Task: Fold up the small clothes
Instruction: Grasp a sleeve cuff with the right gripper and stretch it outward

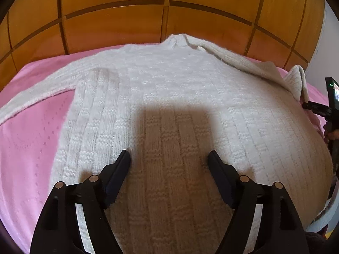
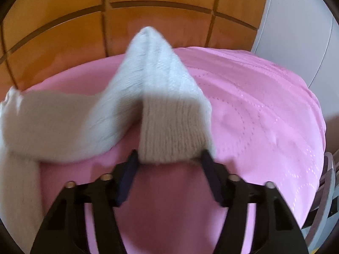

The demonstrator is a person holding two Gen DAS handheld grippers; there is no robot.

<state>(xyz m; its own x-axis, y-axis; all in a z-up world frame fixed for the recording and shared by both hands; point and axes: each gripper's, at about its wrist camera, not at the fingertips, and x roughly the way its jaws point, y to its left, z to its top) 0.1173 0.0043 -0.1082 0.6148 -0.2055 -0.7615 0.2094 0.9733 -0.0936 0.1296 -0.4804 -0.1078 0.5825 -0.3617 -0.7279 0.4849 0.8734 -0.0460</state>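
A white knitted sweater (image 1: 169, 89) lies flat on the pink bedspread (image 1: 27, 137), collar toward the headboard. Its one sleeve (image 1: 31, 97) stretches off to the left. My left gripper (image 1: 168, 155) hovers open over the lower body of the sweater, nothing between its fingers. The other sleeve runs along the right shoulder to a ribbed cuff (image 1: 296, 78), beside my right gripper (image 1: 305, 105) at the frame's edge. In the right wrist view my right gripper (image 2: 169, 155) is shut on that cuff (image 2: 171, 131). The sleeve rises from it in a folded peak above the bedspread (image 2: 254, 116).
A wooden panelled headboard (image 1: 116, 27) stands right behind the bed. A white wall (image 2: 296, 31) is to the right. A grey slatted object (image 2: 330, 190) shows past the bed's right edge. Bare pink bedspread lies left of the sweater and right of the lifted sleeve.
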